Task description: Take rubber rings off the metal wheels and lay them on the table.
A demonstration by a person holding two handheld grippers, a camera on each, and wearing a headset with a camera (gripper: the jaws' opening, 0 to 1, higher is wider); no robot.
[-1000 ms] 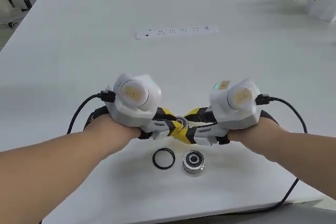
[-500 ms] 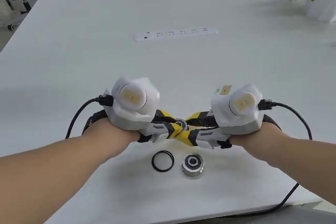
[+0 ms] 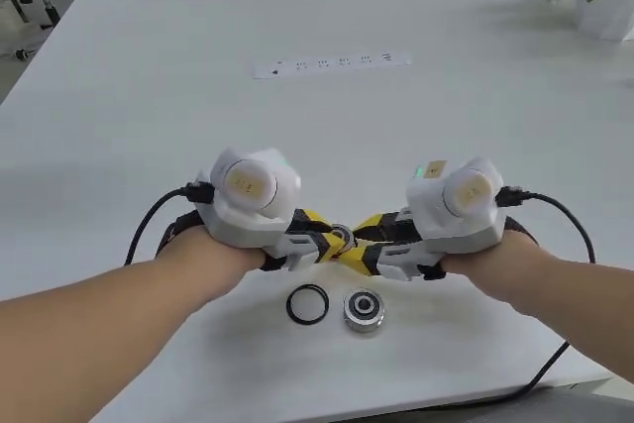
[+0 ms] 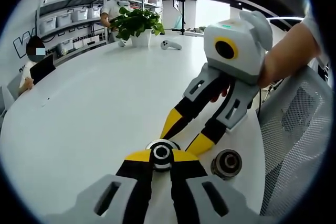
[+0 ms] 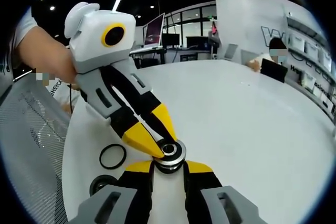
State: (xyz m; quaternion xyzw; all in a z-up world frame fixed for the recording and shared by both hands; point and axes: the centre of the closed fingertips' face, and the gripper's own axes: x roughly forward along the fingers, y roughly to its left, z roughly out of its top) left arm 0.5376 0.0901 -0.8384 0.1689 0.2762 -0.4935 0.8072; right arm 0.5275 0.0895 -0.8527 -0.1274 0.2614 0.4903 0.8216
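Left gripper (image 3: 333,237) and right gripper (image 3: 349,251) alike: bulky white bodies, grey slotted arms, black jaws tipped in yellow. Left cable (image 3: 149,220) and right cable (image 3: 575,230) both black, plugged in at the outer side (small green light atop the right body).

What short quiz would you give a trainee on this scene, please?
1. True or false: in the head view, the loose rubber ring lies on the table touching the bare wheel.
2. The left gripper and right gripper are both clamped on: A the held wheel; B a screwdriver; C a cup.
3. How many wheels are in view?
Key: 1 false, they lie apart; 2 A; 3 two.
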